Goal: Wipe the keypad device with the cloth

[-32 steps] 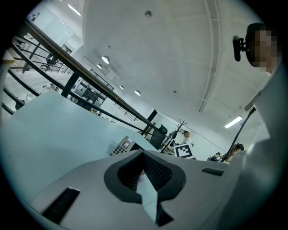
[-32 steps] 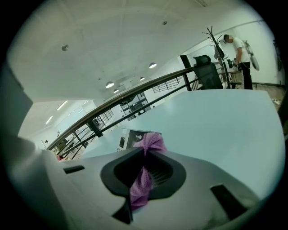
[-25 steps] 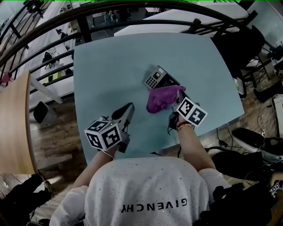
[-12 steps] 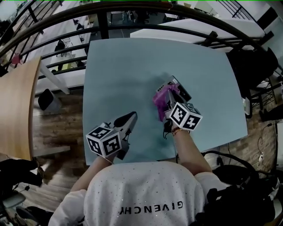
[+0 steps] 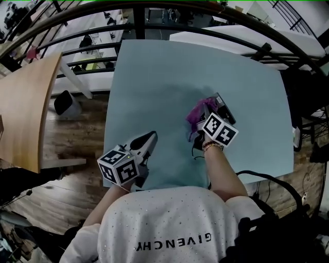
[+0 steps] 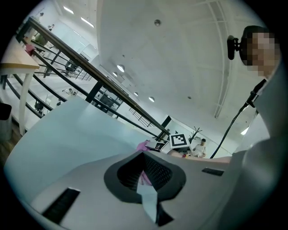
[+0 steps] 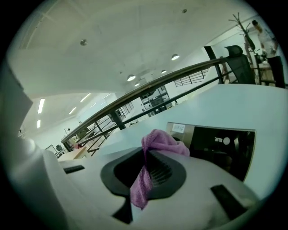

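Observation:
The dark keypad device (image 5: 224, 109) lies right of centre on the pale blue table (image 5: 154, 77). A magenta cloth (image 5: 198, 115) is draped over the device's left end and hides its keys. My right gripper (image 5: 204, 119) is shut on that cloth. In the right gripper view the cloth (image 7: 159, 141) is pinched between the jaws and hangs down, with the device (image 7: 218, 144) just beyond. My left gripper (image 5: 148, 137) rests near the table's front edge, jaws shut and holding nothing. The left gripper view shows the cloth (image 6: 143, 145) and the device (image 6: 158, 145) far off.
A black railing (image 5: 169, 10) curves behind the table. A wooden desk (image 5: 23, 108) stands to the left, and a second table (image 5: 247, 38) lies beyond at the back right. Cables (image 5: 267, 185) run on the floor by the person's right side.
My right gripper has carried the cloth from the near side of the device up onto it, so the keys are now covered. The left gripper has held its place.

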Motion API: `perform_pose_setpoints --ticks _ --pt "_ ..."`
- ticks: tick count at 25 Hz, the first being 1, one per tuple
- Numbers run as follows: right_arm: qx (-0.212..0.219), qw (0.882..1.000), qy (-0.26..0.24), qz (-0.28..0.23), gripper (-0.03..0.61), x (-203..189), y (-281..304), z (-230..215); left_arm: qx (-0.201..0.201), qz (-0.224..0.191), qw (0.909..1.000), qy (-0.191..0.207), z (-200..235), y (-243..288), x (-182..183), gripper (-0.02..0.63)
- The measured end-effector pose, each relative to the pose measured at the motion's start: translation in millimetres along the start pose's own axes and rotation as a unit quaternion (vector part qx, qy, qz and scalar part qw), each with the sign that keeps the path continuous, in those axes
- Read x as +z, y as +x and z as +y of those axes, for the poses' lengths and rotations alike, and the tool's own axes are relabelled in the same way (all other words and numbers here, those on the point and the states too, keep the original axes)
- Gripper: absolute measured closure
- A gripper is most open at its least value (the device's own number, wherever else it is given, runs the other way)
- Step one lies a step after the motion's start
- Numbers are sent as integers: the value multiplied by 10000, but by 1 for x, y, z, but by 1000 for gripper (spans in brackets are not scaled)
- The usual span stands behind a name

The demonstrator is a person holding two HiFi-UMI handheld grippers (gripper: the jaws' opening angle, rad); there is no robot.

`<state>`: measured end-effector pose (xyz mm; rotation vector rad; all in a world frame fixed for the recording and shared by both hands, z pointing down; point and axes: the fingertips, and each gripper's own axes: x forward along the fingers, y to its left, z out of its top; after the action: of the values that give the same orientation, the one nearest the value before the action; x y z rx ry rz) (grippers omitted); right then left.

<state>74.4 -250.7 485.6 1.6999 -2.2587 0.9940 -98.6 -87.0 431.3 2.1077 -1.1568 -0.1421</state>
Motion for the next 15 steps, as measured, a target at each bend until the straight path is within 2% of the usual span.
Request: perform_pose_setpoints --ticks 5,15 --pt "-281 9995 33 111 555 -6 5 -15 70 -60 10000 -3 7 -2 4 609" --pt "-489 9988 46 24 555 -6 -17 -32 -218 103 9997 109 -8 15 2 609"
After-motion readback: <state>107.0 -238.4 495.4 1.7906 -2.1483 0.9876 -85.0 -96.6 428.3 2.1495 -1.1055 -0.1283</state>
